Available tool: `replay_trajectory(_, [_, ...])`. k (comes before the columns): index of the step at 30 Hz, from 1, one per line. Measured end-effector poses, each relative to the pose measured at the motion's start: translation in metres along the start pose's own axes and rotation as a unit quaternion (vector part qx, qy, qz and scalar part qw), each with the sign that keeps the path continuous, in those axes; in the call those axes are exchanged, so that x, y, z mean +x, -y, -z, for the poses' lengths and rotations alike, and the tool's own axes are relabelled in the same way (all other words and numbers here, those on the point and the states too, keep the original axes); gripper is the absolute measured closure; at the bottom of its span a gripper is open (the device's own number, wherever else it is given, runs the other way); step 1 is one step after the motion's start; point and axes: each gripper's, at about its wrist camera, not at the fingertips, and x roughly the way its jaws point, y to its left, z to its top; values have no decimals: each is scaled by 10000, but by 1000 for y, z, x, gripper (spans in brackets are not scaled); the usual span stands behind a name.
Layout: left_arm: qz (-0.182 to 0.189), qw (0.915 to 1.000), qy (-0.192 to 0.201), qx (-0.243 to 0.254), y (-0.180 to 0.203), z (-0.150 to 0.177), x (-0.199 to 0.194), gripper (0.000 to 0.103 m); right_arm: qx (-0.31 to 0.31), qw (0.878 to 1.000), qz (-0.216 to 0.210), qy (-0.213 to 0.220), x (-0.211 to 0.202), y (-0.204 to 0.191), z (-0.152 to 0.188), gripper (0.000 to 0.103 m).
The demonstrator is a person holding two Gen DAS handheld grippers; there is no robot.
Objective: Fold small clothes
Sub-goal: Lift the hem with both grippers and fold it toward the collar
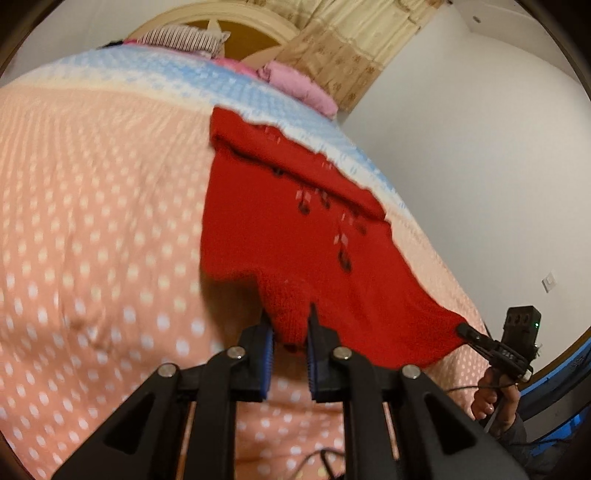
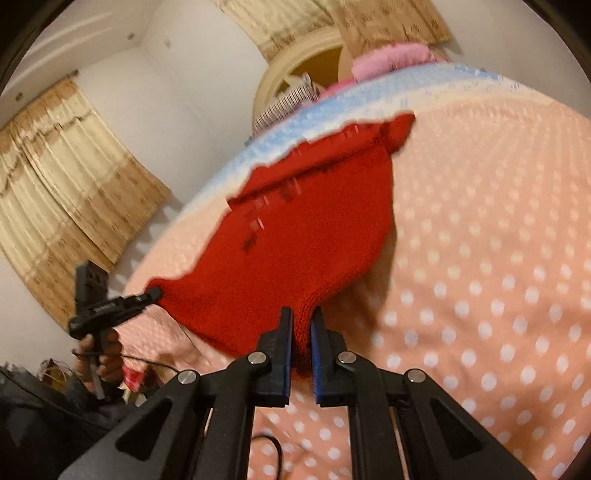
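Left wrist view: a red knitted garment [image 1: 280, 221] is seen lying on a bed covered by a peach bedspread with white dots [image 1: 92, 240], which turns to a pale blue band [image 1: 177, 70] toward the headboard. The near hem of the garment is lifted off the bedspread at two corners. The left gripper [image 1: 290, 325] is clenched on one hem corner; red knit is pinched between its blue-padded fingers [image 1: 267, 347]. The right gripper [image 1: 467, 329] is seen at the right edge of this view, held in a hand [image 1: 495, 398], its narrow tips closed on the other hem corner, so that the hem is stretched between the two grippers. Right wrist view: the same grip is confirmed up close, a fold of knit edge being squeezed between the two fingers [image 2: 317, 332] with no gap left beside the cloth. The far part of the garment, with a dark and pale pattern, is recorded as resting on the bedspread near the blue band. Pink pillows [image 1: 299, 85] and a striped cloth [image 1: 177, 38] are noted at the head of the bed, against a cream headboard [image 1: 221, 18]. Beige curtains [image 2: 55, 177] are noted on the wall. Both views are motion-blurred.
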Motion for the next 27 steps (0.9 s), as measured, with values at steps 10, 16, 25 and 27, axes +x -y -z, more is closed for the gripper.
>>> replay_trajectory(10, [382,9984,404,-87,5,-61,5,88,112,9969,-256,742,-7,-4,-61,95])
replay_trajectory(16, [390,9976,565,-63,7,-99,19,89,76,9947,-300,976,4,-6,-104,95])
replay_trajectory(25, [424,9960,778,84,4,-151,35,89,-23,9923,-237,1215,21,-5,-169,95])
replay_trajectory(27, [370,9961,794,100,1,-161,41,89,-29,9924,-202,1211,28,-2,-181,95])
